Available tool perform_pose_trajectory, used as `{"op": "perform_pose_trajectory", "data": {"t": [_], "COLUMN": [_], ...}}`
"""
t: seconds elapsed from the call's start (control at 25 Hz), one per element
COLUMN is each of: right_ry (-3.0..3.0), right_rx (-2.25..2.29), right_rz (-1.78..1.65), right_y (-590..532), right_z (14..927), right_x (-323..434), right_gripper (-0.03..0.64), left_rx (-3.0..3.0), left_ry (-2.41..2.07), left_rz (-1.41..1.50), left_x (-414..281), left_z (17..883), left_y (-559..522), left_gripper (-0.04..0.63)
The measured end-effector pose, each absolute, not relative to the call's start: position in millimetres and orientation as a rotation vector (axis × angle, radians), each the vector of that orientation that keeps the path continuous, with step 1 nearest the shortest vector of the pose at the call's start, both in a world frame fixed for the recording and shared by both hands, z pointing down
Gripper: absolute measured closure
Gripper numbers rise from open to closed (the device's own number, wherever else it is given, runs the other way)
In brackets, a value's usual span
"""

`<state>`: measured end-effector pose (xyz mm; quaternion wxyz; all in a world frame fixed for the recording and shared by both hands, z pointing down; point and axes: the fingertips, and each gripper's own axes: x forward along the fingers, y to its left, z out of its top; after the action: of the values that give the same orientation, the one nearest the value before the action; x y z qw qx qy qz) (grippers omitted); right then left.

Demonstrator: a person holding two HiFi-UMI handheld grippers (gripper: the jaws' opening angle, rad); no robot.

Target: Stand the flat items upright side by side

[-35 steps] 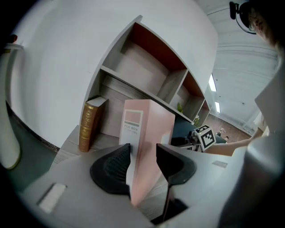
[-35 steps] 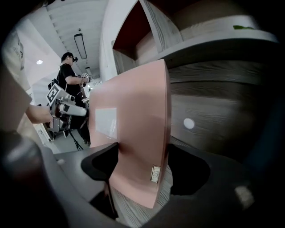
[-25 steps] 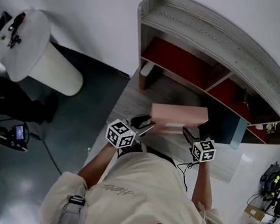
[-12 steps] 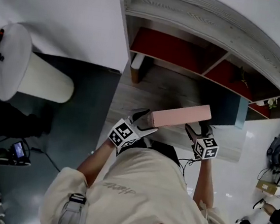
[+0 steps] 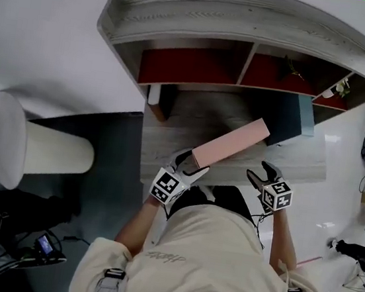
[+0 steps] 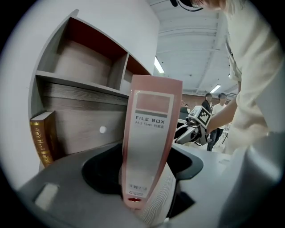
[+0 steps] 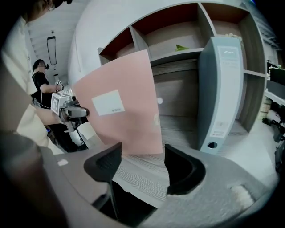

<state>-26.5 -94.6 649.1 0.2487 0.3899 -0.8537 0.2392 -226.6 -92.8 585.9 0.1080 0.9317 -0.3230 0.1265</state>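
A pink file box stands on its long edge on the wooden desk, running diagonally away from me. Its spine end sits between the jaws of my left gripper, which stand wide with a gap showing on each side. My right gripper hovers near the desk's front edge, apart from the box. Its jaws are closing with nothing between them, and the pink box is just ahead. A grey-blue file box stands upright at the back right.
A curved shelf unit with red-backed compartments rises over the desk. A brown book stands at the desk's left end. A white round stand is on the floor to the left. People stand in the background.
The pink box has swung from lying across in front of me to pointing diagonally away. My right gripper has come off its right end and drawn back. My left gripper stays at its near end.
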Motion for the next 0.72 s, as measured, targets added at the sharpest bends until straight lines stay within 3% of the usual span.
{"op": "perform_pose_trajectory", "data": {"t": [0.72], "right_ry": [-2.343], "right_rx": [1.209], "right_rz": [0.676], "right_y": [-90.4], "right_z": [652.6], "right_x": [86.0], "right_gripper": [0.347], "left_rx": [2.488], "left_ry": [-1.34], "left_rz": [0.436], "left_x": [-123.5], "left_z": [583.4], "left_y": [-126.5], "left_gripper": [0.285]}}
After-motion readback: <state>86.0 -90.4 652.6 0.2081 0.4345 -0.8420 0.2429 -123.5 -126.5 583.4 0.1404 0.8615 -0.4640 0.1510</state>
